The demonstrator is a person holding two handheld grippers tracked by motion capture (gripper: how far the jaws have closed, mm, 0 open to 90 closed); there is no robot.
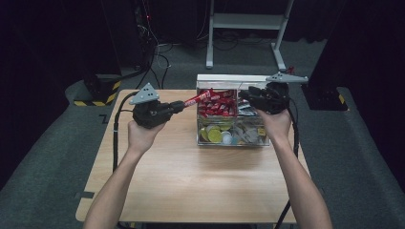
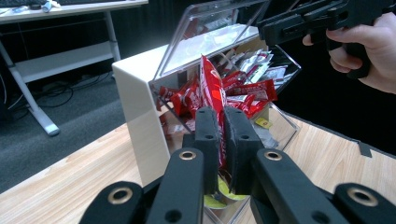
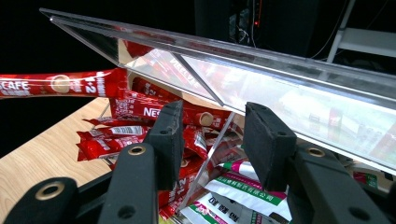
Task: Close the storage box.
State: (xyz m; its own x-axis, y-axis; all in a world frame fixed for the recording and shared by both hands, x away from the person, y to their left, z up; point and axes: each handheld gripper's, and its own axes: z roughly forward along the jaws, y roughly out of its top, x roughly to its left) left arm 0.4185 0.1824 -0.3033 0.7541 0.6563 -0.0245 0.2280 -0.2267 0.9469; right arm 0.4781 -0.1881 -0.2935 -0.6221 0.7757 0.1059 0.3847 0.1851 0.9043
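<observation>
So the room is dark with grey carpet (image 1: 43, 157), a white desk frame (image 1: 248, 21) at the back and a black-and-yellow striped base (image 1: 98, 93) off the table's far-left corner. The light wooden table (image 1: 191, 181) takes up the middle, mostly bare on the near side.

On the far right part of it sits a clear acrylic organiser box (image 1: 233, 138) with a white back and its hinged lid (image 3: 261, 70) tipped up. It's split into compartments: the far-left one is stuffed with red coffee stick sachets (image 1: 217, 102), the far-right one has white and green packets (image 3: 243, 191), and the front ones hold round yellow-green things (image 1: 214, 135), can't really tell what they are.

Left gripper (image 1: 184, 105) is just left of the box, jaws squeezed together on one red sachet (image 1: 198, 98), which sticks out over the box's left edge. In the left gripper view it stands up between the pads, glossy red with white print.

Right gripper (image 3: 212, 135) hovers at the box's far-right side, under the raised lid, jaws apart with nothing between them.
</observation>
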